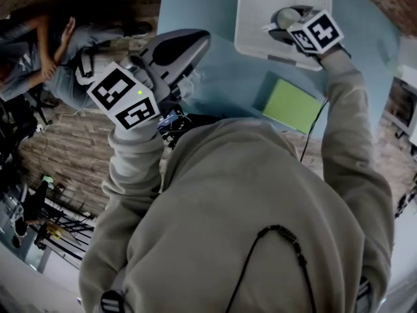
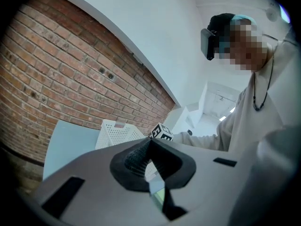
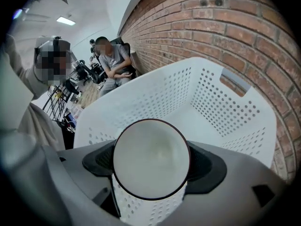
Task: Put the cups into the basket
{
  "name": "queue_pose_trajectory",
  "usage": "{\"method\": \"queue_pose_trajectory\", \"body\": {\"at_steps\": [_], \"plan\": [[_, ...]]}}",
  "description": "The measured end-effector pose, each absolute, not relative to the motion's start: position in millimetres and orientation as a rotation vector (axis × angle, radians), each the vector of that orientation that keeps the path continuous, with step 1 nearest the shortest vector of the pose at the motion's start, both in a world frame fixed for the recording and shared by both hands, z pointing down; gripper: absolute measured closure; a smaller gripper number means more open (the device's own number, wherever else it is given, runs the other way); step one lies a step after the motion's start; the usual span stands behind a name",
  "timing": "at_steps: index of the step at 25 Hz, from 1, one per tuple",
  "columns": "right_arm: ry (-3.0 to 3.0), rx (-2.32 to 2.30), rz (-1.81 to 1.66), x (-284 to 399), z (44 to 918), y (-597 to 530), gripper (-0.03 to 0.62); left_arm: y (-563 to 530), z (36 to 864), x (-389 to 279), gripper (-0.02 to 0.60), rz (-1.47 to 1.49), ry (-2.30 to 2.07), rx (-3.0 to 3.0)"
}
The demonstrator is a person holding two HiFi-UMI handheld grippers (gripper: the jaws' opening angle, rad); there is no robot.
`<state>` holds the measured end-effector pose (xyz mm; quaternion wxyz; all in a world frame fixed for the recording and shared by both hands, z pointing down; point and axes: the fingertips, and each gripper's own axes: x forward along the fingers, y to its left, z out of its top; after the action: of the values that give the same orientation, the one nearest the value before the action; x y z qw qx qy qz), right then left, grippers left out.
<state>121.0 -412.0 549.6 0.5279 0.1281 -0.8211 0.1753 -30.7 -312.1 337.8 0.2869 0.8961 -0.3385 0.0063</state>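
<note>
My right gripper (image 1: 285, 21) is shut on a cup (image 1: 284, 15) and holds it over the white perforated basket (image 1: 260, 18) at the top of the head view. In the right gripper view the cup (image 3: 151, 157) fills the space between the jaws, a round white face with a dark rim turned toward the camera, and the basket (image 3: 225, 107) lies open just beyond it. My left gripper (image 1: 195, 44) is raised off the table's left edge, away from the basket. Its pads (image 2: 136, 157) meet at the tips with nothing between them. The basket (image 2: 117, 133) shows behind them.
A green flat pad (image 1: 293, 104) lies on the light blue table (image 1: 215, 83) near the basket's front. A brick wall runs along the table's far side (image 3: 225, 27). A person sits at the left (image 1: 58, 51), beside racks and cables on the floor (image 1: 52, 220).
</note>
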Motion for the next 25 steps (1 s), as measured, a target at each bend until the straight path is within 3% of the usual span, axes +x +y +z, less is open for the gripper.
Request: {"method": "queue_pose_trajectory", "body": {"at_steps": [12, 25], "plan": [[-1.866, 0.268, 0.425, 116, 652, -423, 0.163, -305, 351, -48, 0.583, 0.030, -1.021, 2.320], [-1.908, 0.312, 0.400, 110, 673, -431, 0.161, -300, 355, -55, 0.583, 0.011, -1.068, 2.276]]}}
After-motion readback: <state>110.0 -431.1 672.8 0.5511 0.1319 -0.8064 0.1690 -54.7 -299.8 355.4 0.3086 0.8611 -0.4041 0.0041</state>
